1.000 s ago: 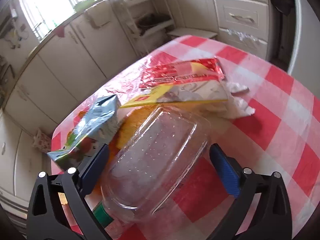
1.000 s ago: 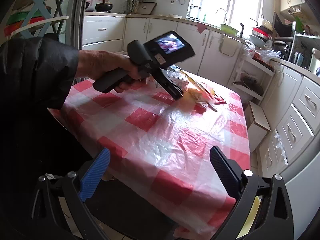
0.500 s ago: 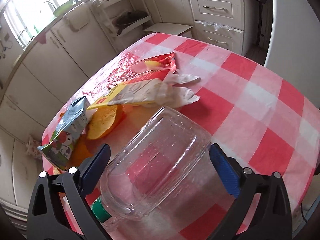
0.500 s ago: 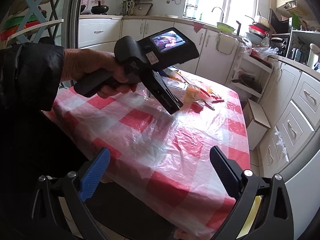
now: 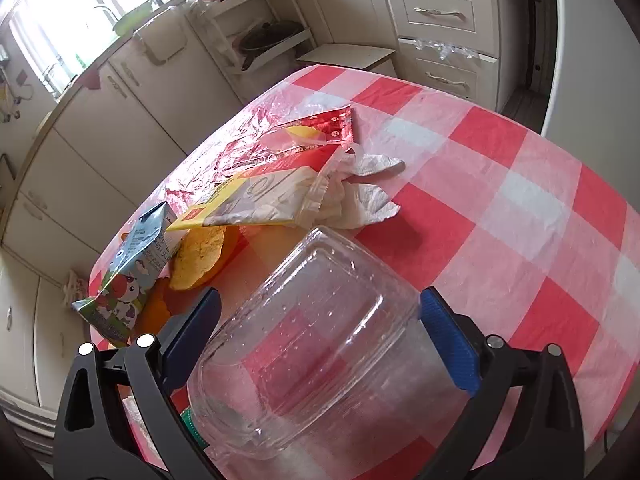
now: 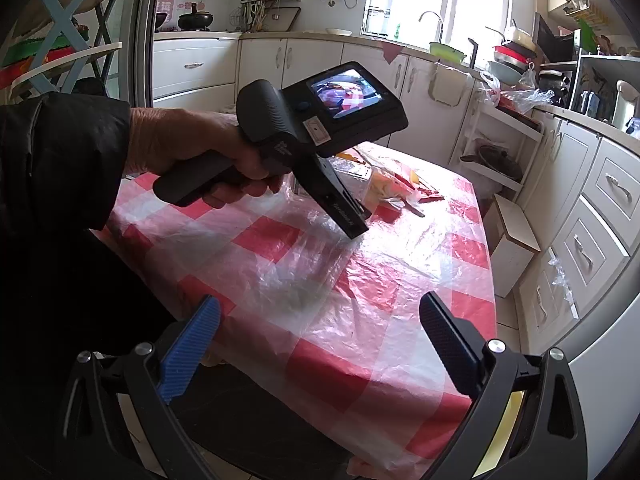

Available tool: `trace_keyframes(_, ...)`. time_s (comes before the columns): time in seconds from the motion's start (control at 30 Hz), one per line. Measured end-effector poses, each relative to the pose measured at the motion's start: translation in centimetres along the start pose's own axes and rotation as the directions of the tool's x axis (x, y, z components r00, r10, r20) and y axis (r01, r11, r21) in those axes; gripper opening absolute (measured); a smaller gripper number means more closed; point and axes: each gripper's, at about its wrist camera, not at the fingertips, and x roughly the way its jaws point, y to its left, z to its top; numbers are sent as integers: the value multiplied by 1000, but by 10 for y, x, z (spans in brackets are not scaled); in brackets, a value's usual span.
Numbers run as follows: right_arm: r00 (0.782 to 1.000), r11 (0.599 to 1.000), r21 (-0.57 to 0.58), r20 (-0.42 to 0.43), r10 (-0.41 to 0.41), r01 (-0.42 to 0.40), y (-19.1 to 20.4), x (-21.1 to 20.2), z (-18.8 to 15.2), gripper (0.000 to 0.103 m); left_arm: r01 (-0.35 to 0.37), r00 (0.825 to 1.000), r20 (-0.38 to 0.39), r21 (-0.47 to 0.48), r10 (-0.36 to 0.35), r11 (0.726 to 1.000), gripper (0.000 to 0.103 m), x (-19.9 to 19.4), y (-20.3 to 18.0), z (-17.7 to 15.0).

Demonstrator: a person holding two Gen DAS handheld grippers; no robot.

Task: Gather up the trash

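In the left wrist view a clear plastic bottle [image 5: 316,344] with a green cap lies sideways between my left gripper's [image 5: 319,300] blue fingers, which are shut on its sides. It hangs above the red-checked table [image 5: 520,200]. Beyond it is the trash pile: a milk carton [image 5: 128,276], orange peel [image 5: 200,256], a yellow-white wrapper [image 5: 256,200], crumpled tissue [image 5: 360,196] and a red wrapper [image 5: 320,128]. My right gripper [image 6: 320,312] stands open over the table's near edge with nothing in it. From there a hand holds the left gripper's body [image 6: 320,136]; its fingers are hidden.
A thin plastic sheet covers the tablecloth [image 6: 360,280]. A white box [image 6: 512,240] stands on the floor past the table's far right corner. Drawer cabinets [image 6: 600,220] run along the right, and a shelf rack [image 5: 260,32] stands behind the table.
My left gripper has risen and drawn back from the trash pile with the bottle in it. In the right wrist view the hand and left gripper come closer and higher.
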Motion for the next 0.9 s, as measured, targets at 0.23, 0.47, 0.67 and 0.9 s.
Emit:
trace_keyframes(0.23, 1000, 1000, 2, 4, -2, 2, 0, -3, -1, 95, 17, 1000, 1, -132, -17, 991, 84, -1, 14, 7)
trace_keyframes(0.47, 1000, 1000, 14, 12, -24, 23, -6, -10, -3, 95, 125, 992, 60, -317, -111, 940, 79, -22, 27, 4)
trace_keyframes(0.67, 998, 997, 45, 12, -56, 55, -21, -18, -8, 95, 217, 975, 141, -424, -172, 880, 78, -48, 23, -8)
trace_keyframes(0.9, 996, 992, 86, 3, -94, 93, -35, -29, -17, 96, 382, 921, 247, -438, -300, 813, 77, -73, -5, -4)
